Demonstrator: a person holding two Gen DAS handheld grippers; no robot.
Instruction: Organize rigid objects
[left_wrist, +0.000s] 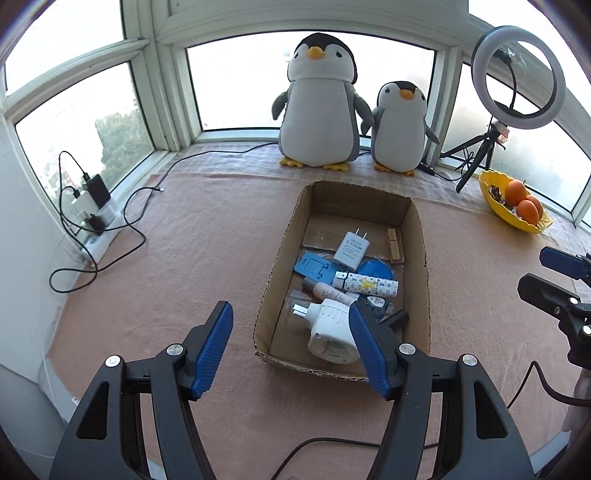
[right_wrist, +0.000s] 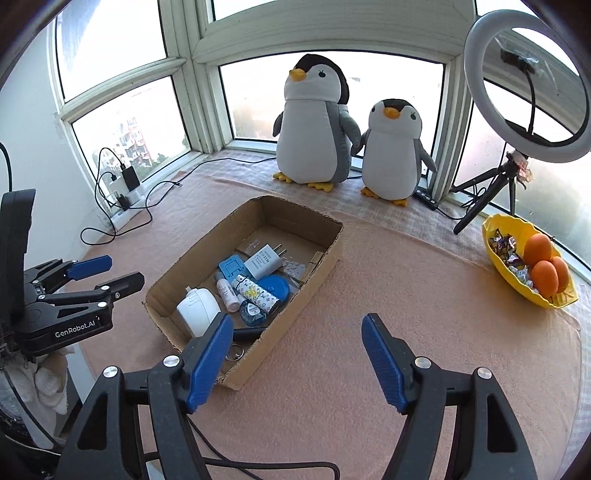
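A shallow cardboard box lies on the pink cloth and holds several small rigid items. Among them are a white plug adapter, a white USB charger, a blue phone stand, a patterned white tube, a pink bottle and a wooden clip. My left gripper hangs open above the box's near left corner, nothing between its pads. My right gripper is open over the bare cloth beside the box's right wall.
Two plush penguins stand at the window. A ring light on a tripod and a yellow bowl with oranges sit at the right. A power strip with chargers and cables lies at the left.
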